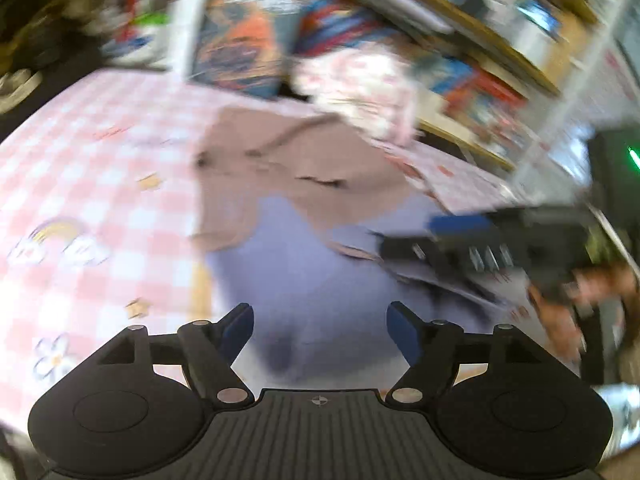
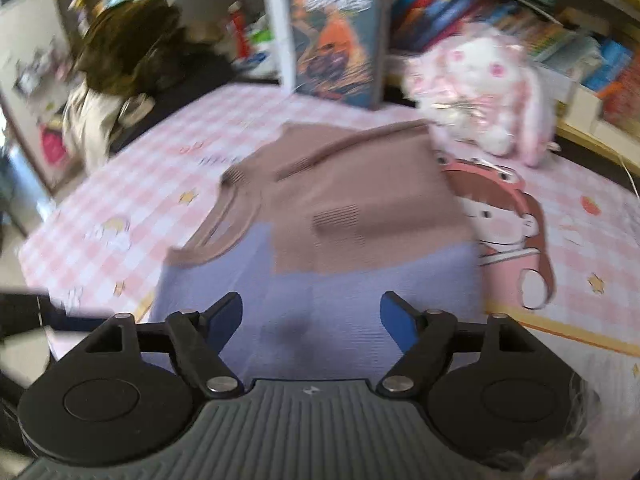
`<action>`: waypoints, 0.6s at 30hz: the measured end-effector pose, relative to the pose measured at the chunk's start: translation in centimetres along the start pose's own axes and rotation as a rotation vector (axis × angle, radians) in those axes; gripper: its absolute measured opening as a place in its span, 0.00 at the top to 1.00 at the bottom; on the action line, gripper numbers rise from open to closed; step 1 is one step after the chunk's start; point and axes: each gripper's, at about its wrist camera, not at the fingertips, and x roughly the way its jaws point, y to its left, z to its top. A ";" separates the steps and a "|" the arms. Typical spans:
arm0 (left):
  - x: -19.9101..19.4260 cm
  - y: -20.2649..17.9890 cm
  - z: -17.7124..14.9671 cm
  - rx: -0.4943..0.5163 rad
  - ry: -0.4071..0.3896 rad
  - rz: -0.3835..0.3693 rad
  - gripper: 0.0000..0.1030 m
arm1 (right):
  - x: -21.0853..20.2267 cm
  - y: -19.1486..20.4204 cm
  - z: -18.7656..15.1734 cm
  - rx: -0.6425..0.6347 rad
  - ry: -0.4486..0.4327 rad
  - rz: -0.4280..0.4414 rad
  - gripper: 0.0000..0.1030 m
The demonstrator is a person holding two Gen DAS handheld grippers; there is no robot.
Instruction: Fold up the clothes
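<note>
Both frames are motion-blurred, so fine detail is soft. My left gripper (image 1: 320,330) has its jaws wide, blue pads apart with nothing between them; my right gripper (image 2: 311,318) is the same, wide and empty.

The garment (image 2: 352,208) lies flat on the bench (image 2: 120,216), straight ahead of both jaws. It is a knit with fine ribbing: the far part is dusty brown, the near part lavender (image 1: 304,264), the two colours meeting in a straight band. It looks partly folded, with a brown flap lying diagonally across the top. The bench wears a smooth pink-and-white checked cloth (image 1: 100,168) printed with stars, a rainbow and a flower.

Only the right view shows the large cartoon girl (image 2: 504,216) printed on the cloth just right of the garment, and a fluffy white-and-pink plush rabbit (image 2: 484,92) sitting near the garment's far right corner. In the left view that rabbit is only a pale blur (image 1: 360,80).

Only the left view shows my right gripper from outside (image 1: 460,244), black with a blue pad, over the garment's right edge, with my hand (image 1: 568,292) behind it.

A glossy boxed picture (image 2: 340,36) stands upright at the bench's far edge, beside crowded shelves (image 1: 480,52).
</note>
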 end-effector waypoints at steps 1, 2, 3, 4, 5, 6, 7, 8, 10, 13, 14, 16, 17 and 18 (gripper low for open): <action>0.3 0.5 0.1 -0.022 0.015 0.015 0.27 | 0.4 0.8 0.0 -0.034 0.010 -0.015 0.26; 0.6 1.1 0.1 -0.043 0.029 0.030 0.27 | 0.7 1.6 0.0 -0.068 0.019 -0.032 0.26; 0.9 1.6 0.2 -0.065 0.044 0.045 0.27 | 1.1 2.2 0.1 -0.102 0.022 -0.054 0.25; 1.2 2.1 0.2 -0.086 0.058 0.057 0.27 | 1.5 2.7 0.0 -0.136 0.037 -0.074 0.22; 1.5 2.5 0.4 -0.104 0.068 0.054 0.27 | 2.0 3.2 -0.1 -0.170 0.053 -0.094 0.21; 1.9 2.9 0.5 -0.122 0.078 0.051 0.27 | 2.4 3.7 -0.2 -0.203 0.068 -0.113 0.21; 2.3 3.2 0.7 -0.137 0.088 0.050 0.27 | 3.0 3.9 -0.4 -0.230 0.083 -0.129 0.21; 2.8 3.3 0.9 -0.141 0.095 0.063 0.27 | 3.4 3.9 -0.5 -0.248 0.094 -0.148 0.23; 3.8 3.6 1.5 -0.147 0.107 0.087 0.27 | 4.0 3.4 -0.5 -0.235 0.108 -0.174 0.23; 5.0 3.8 2.7 -0.152 0.110 0.090 0.29 | 4.6 2.5 -0.4 -0.208 0.130 -0.202 0.24; 5.1 3.9 2.9 -0.159 0.114 0.080 0.29 | 4.8 2.2 -0.3 -0.199 0.138 -0.209 0.25; 4.9 4.7 3.1 -0.198 0.104 0.063 0.30 | 4.5 1.7 -0.2 -0.152 0.139 -0.195 0.27; 4.8 5.1 3.2 -0.218 0.099 0.054 0.29 | 3.9 1.6 0.1 -0.124 0.127 -0.181 0.30; 4.6 5.5 3.3 -0.237 0.094 0.046 0.29 | 3.4 1.5 0.5 -0.097 0.114 -0.167 0.31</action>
